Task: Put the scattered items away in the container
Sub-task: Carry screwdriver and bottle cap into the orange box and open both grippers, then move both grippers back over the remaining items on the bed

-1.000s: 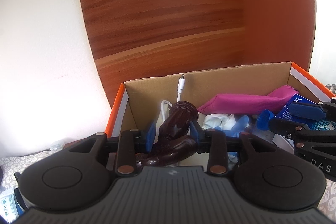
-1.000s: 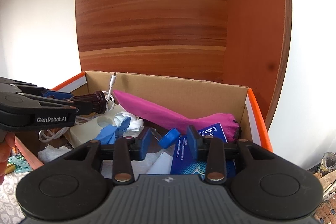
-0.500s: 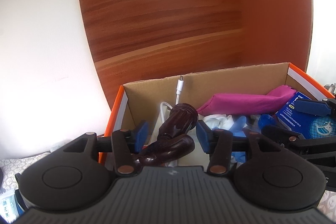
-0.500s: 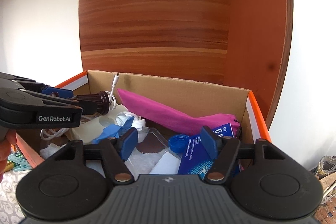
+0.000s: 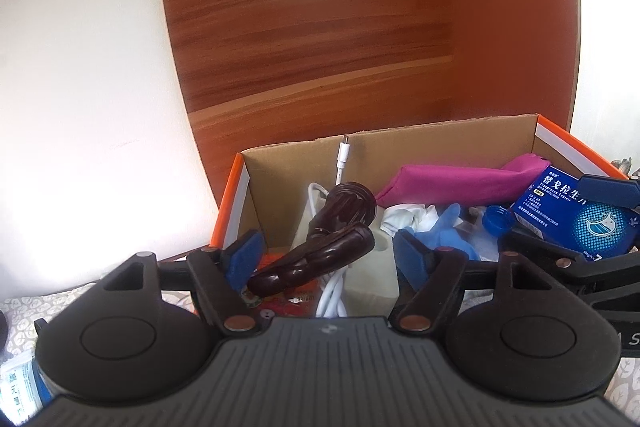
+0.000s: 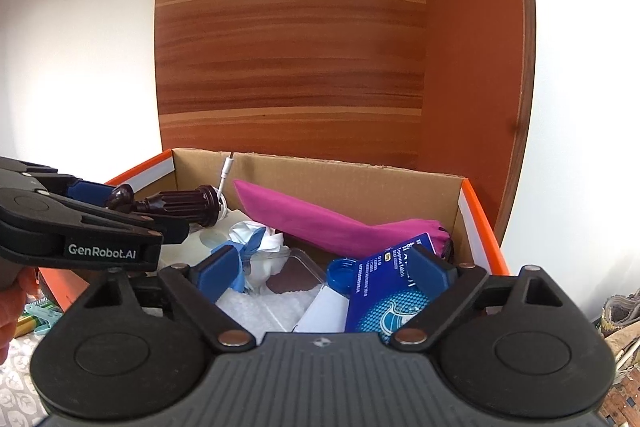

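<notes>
**boxfan:** So where did everything end up at that point?

**tidybot_lurker:** Pretty much all in the cardboard box [image 6: 352, 183] with the orange rim, which sat in front of a wood-grain panel [image 6: 288, 59]. The left gripper [image 5: 326, 253] had its jaws spread — they'd just been opening — and the dark brown turned-wood piece [image 5: 320, 247] lay between the blue pads without either one pressing on it. It was resting on a pale block [image 5: 372, 267] and a coiled white cable [image 5: 332, 291] at the left end of the box.

**boxfan:** And the other hand?

**tidybot_lurker:** The right gripper [image 6: 324, 269] was wide open too, jaws also just opened. The blue medicine box [image 6: 396, 287] sat tilted in the right end of the container, with the right-hand pad just beside it — I couldn't tell if it was touching. A blue bottle cap [image 6: 340, 271] lay right next to it, and behind both a magenta pouch [image 6: 332, 223] stretched along the back wall. Crumpled white tissue [image 6: 256, 235] and a blue glove [image 5: 448, 227] were in the middle. A few bits lay on the patterned cloth [image 6: 16, 387] outside, left of the box.
</notes>
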